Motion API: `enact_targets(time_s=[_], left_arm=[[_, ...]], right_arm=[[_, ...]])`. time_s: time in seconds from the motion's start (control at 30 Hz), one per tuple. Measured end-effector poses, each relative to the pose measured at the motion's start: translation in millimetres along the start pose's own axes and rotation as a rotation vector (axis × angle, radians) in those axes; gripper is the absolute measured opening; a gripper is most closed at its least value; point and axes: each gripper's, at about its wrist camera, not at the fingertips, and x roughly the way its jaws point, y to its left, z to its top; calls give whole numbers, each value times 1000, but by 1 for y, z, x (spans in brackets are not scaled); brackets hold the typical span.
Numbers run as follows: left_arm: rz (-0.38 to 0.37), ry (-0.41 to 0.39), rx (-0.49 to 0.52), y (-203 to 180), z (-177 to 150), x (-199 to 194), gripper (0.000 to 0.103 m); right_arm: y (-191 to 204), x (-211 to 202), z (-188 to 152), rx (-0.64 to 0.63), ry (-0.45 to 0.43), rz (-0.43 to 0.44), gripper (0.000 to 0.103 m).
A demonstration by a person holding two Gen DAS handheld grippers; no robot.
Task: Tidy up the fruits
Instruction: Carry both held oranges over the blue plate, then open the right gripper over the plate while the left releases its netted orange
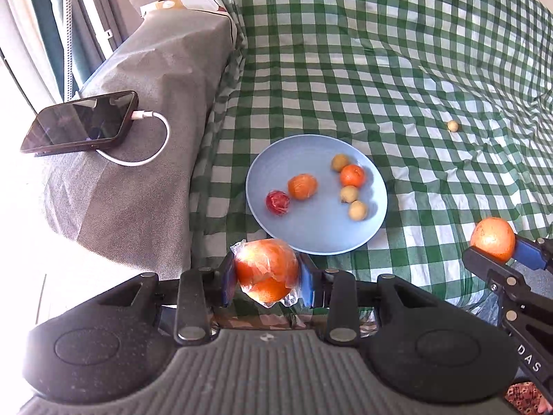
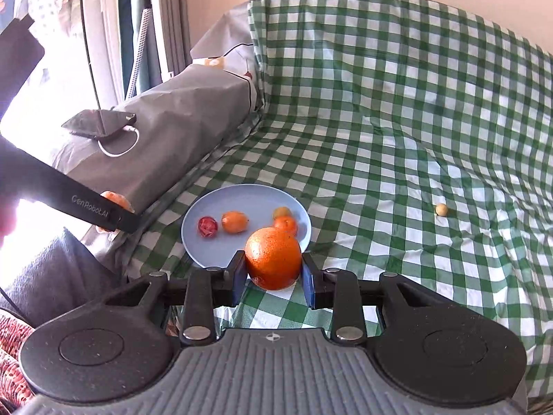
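Observation:
My left gripper (image 1: 266,273) is shut on a plastic-wrapped orange (image 1: 266,269), held just in front of the near rim of a blue plate (image 1: 311,235). My right gripper (image 2: 273,269) is shut on a bare orange (image 2: 273,257), held over the plate's near right rim (image 2: 193,252); it also shows at the right of the left wrist view (image 1: 492,238). On the plate lie a red wrapped fruit (image 1: 277,202), a wrapped orange fruit (image 1: 302,186), a small orange (image 1: 352,175) and three small tan fruits (image 1: 349,194).
One small tan fruit (image 1: 452,126) lies loose on the green checked cloth (image 1: 414,69), far right of the plate. A phone (image 1: 81,122) on a white cable rests on a grey covered armrest (image 1: 138,190) at the left. The left gripper's black body (image 2: 86,207) crosses the right view's left side.

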Motion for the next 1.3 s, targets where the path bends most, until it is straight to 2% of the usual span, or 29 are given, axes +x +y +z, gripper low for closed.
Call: enact_targets(time_s=[0.4,0.63,0.73,1.3], left_arm=[[-12,-11,2,-3,1,3,40],[-7,2,-3,-4,16,20,40],[5,-3,6,-7,29,35,40],[18,108,43,-13,75,138,40]], right_arm=[[5,2,1,-28,15,-14,34],[4,15,4,-38,28,-15,34],[6,33,8,-50,39,-15,34],[2,151,29,-19,166,15,34]])
